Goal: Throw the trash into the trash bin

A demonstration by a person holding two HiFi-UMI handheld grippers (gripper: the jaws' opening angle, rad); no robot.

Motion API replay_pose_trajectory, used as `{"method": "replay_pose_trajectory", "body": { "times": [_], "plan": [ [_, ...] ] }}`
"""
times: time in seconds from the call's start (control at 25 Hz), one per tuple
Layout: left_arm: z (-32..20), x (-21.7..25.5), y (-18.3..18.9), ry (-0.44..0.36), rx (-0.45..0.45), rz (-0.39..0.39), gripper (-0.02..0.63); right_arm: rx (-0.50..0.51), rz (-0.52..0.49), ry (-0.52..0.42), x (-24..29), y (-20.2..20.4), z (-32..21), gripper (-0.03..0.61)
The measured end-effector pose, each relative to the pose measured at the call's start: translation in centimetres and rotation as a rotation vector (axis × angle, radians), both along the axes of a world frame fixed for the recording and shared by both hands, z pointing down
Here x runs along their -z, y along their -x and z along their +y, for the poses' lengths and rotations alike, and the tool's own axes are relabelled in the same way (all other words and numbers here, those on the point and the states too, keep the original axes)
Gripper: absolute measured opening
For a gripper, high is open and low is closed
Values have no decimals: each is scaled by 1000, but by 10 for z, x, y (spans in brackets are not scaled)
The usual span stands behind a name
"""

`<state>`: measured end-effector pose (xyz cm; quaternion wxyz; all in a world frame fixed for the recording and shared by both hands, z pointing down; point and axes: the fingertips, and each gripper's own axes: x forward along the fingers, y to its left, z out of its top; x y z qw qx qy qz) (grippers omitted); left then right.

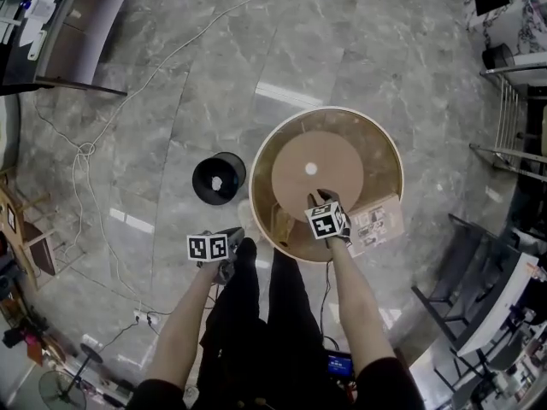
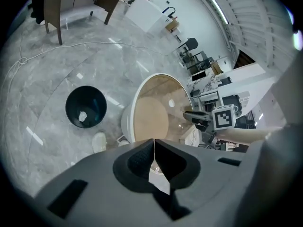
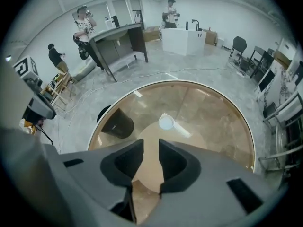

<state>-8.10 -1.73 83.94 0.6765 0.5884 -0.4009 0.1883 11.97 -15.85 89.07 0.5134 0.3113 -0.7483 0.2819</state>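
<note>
A black trash bin [image 1: 219, 178] stands on the floor left of a round glass table [image 1: 389, 148] and holds a crumpled white scrap [image 2: 82, 117]. On the glass lies a small white cup-like piece of trash [image 1: 310, 168], also seen lying on its side in the right gripper view [image 3: 166, 122]. My right gripper [image 1: 323, 197] hovers over the table's near part, pointing steeply down. It is open [image 3: 151, 150], with only the tabletop showing between the jaws, and the white piece lies just beyond them. My left gripper [image 1: 234, 234] hangs beside the table near the bin, its jaws [image 2: 154, 148] closed to a thin slit.
A printed cardboard box [image 1: 376, 222] sits at the table's near right edge. A white cable [image 1: 85, 148] loops over the marble floor at left. Dark desks and chairs line the room's edges, and metal racks [image 1: 513, 118] stand at right. Several people stand far off [image 3: 85, 25].
</note>
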Motion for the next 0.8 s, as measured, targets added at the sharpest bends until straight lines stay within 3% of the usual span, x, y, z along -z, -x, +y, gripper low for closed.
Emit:
{"method": "replay_pose_trajectory", "body": {
  "times": [0.4, 0.52, 0.56, 0.8],
  "plan": [
    [-21, -31, 45, 29, 19, -20, 9, 125, 116, 26, -60, 27, -47, 123],
    [-22, -35, 46, 30, 35, -11, 8, 148, 174, 37, -72, 26, -49, 83],
    [-22, -36, 46, 31, 39, -8, 9, 149, 196, 32, -74, 25, -50, 28],
    [-18, -32, 42, 42, 38, 6, 8, 95, 179, 12, -47, 39, -47, 23]
  ]
}}
